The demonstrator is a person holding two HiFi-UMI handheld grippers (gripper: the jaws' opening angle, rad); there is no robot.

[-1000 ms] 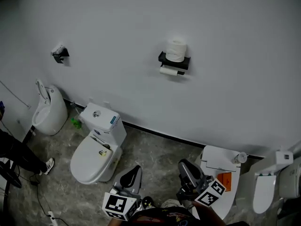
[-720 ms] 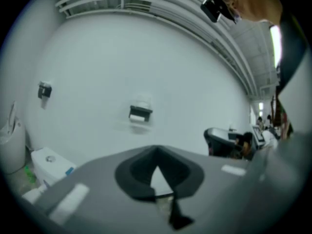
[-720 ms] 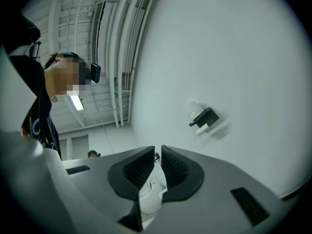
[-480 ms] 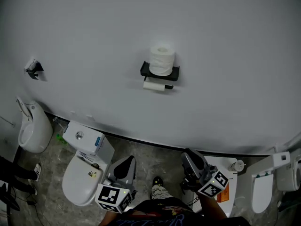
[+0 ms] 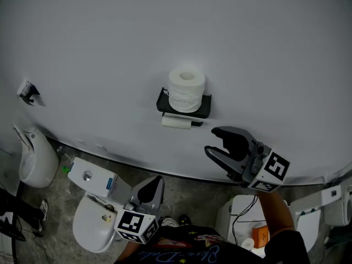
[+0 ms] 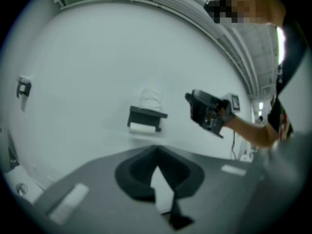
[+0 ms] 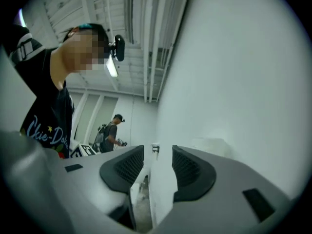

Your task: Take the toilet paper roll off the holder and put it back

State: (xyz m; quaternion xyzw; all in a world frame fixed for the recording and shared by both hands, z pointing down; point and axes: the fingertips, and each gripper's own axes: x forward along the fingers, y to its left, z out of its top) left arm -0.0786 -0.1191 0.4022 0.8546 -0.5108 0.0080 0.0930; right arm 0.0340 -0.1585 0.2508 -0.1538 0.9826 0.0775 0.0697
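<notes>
A white toilet paper roll (image 5: 186, 89) stands upright on top of a black wall holder (image 5: 204, 108); a second roll (image 5: 176, 122) hangs under it. My right gripper (image 5: 214, 141) is raised near the wall, below and to the right of the holder and apart from it. Its jaws are opening, with nothing between them. In the right gripper view (image 7: 158, 155) only the wall shows past the gap. My left gripper (image 5: 149, 187) hangs low, shut and empty. The left gripper view shows the holder (image 6: 147, 115), a faint roll (image 6: 150, 97) and the right gripper (image 6: 207, 112).
Below the wall stand a white toilet (image 5: 93, 216), a urinal (image 5: 32, 157) at the far left and more white fixtures (image 5: 309, 219) at the right. A small black fitting (image 5: 26, 91) is on the wall at left. A person (image 7: 111, 133) stands far behind.
The right gripper has risen from low by the floor fixtures to near the wall beside the holder, and its jaws have parted. The holder looks larger and nearer. The left gripper stays low.
</notes>
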